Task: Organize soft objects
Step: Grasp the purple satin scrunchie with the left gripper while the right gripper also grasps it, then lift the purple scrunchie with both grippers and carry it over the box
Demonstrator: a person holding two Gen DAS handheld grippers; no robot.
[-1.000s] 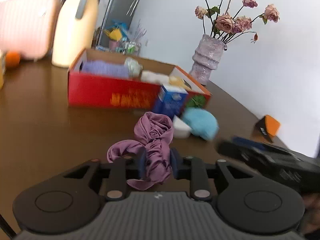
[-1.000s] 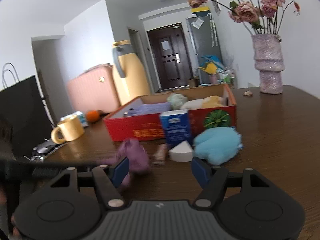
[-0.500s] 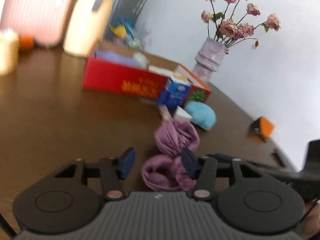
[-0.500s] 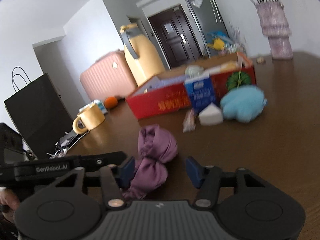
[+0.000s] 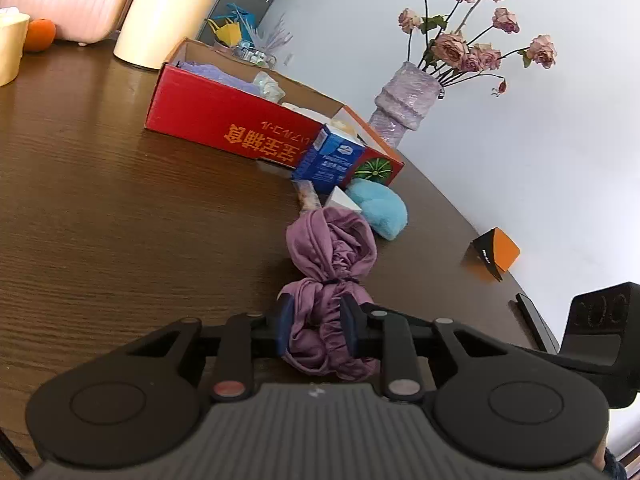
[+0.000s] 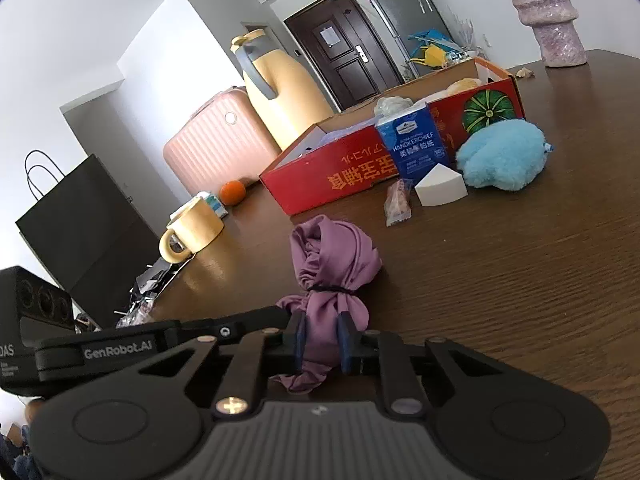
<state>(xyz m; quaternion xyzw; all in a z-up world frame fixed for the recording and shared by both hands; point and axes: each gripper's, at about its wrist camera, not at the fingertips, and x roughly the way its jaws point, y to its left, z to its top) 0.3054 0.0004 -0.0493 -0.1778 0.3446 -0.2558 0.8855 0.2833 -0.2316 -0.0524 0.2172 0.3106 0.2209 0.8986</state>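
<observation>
A purple satin cloth (image 5: 332,248), tied in the middle with a dark band, lies on the brown table (image 5: 120,208). My left gripper (image 5: 316,324) is shut on its near end. In the right wrist view my right gripper (image 6: 322,338) is also shut on the near end of the purple cloth (image 6: 336,256). A fluffy blue soft toy (image 6: 502,156) lies by the red cardboard box (image 6: 344,172), which holds several soft items. The blue toy (image 5: 378,208) and the red box (image 5: 224,120) also show in the left wrist view.
A blue handkerchief pack (image 6: 412,144), a white wedge sponge (image 6: 440,190) and a small wrapped snack (image 6: 398,204) sit before the box. A yellow mug (image 6: 192,230), an orange (image 6: 233,193), a yellow jug (image 6: 280,92), a vase (image 5: 404,104) and an orange-black box (image 5: 496,254) stand around.
The left gripper let go of the cloth, drew back and closed on its near end again. The right gripper came in from open and closed on the same end.
</observation>
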